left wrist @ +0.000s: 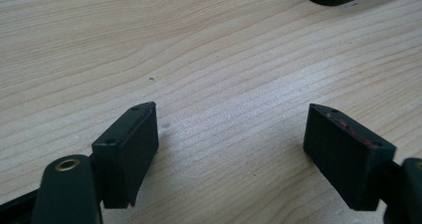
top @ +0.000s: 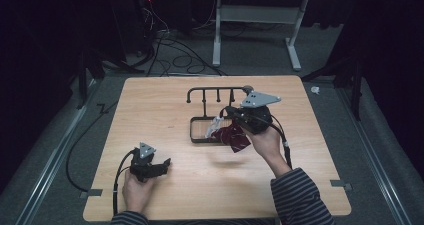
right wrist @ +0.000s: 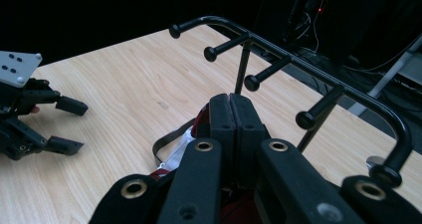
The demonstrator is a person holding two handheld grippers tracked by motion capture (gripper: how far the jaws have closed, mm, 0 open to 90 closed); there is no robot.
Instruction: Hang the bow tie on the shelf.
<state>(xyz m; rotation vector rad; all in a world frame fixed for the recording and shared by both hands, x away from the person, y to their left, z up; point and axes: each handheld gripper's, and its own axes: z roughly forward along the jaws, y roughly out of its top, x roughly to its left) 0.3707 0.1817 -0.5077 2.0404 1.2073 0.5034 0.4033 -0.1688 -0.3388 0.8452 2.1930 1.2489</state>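
2 things count for a clean hang: lift the dark red cloth [top: 234, 136], at the frame's centre above the tray [top: 199, 135], clear of it, then drape it over a rack [top: 218, 91] peg. Right gripper [right wrist: 231, 107] fingers clamp the cloth; left gripper [left wrist: 231, 154] fingers gape, empty, low on the worktop [top: 165, 105].

Wooden table [top: 165, 185], cables on floor [top: 175, 60]

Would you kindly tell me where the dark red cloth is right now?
In the high view, the dark red cloth hangs from the right claw, right of table centre, over the black tray.
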